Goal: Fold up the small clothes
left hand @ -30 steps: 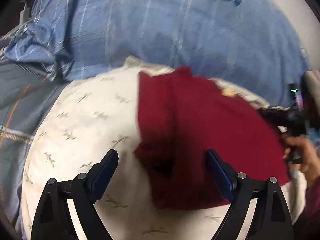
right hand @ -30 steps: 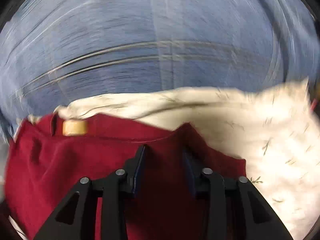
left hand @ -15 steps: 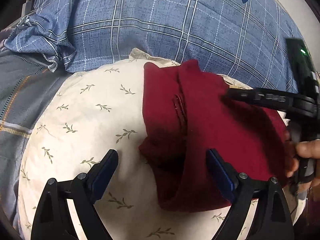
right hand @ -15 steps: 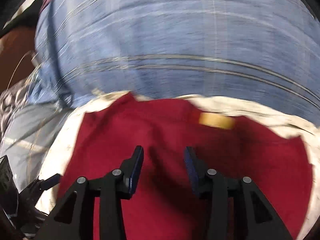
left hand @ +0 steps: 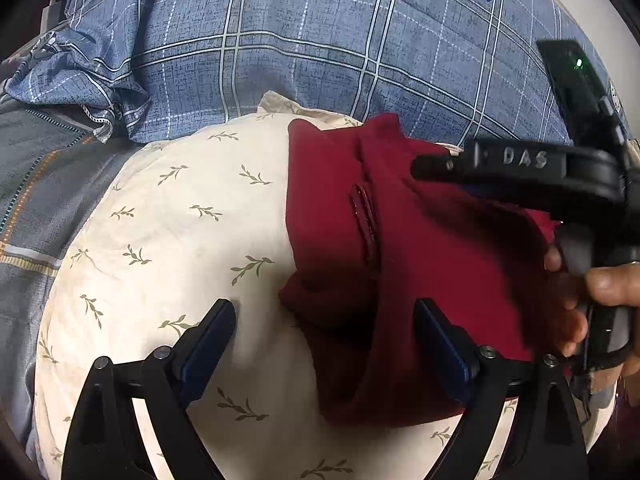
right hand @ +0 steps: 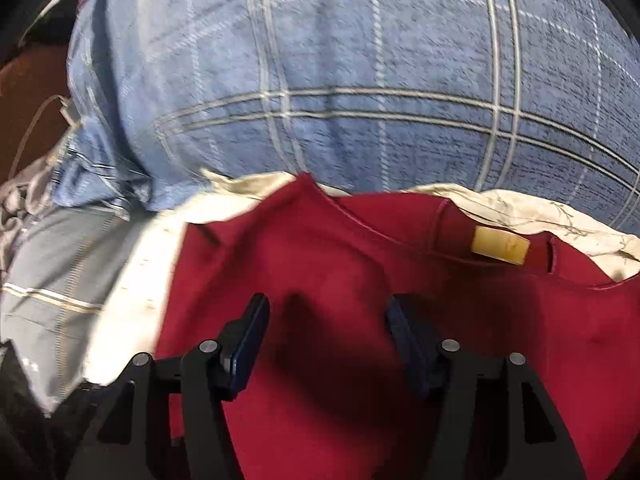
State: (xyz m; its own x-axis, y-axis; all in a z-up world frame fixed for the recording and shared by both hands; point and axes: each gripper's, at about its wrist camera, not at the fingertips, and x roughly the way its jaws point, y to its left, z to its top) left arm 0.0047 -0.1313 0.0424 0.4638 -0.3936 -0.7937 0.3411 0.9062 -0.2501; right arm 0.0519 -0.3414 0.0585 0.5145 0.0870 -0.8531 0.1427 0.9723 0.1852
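A dark red garment (left hand: 432, 264) lies partly folded on a cream leaf-print pillow (left hand: 168, 216); its yellow neck label (right hand: 500, 246) shows in the right wrist view. My left gripper (left hand: 324, 320) stands open over the garment's near left edge, one finger above the pillow and the other above the red cloth. A hand (left hand: 600, 284) holds my right gripper (left hand: 424, 172), which reaches in from the right over the garment's far part. In its own view the right gripper (right hand: 326, 308) hovers above the red cloth (right hand: 360, 264). Its jaws are opening and nothing is pinched between them.
A blue plaid pillow (left hand: 320, 40) rises behind the cream one. Grey striped bedding (left hand: 36, 184) lies to the left. A white cable (right hand: 48, 116) runs at the far left in the right wrist view.
The right gripper swept left across the red garment and its jaws spread apart. In the left wrist view it now reaches further over the cloth. The left gripper stayed still and open.
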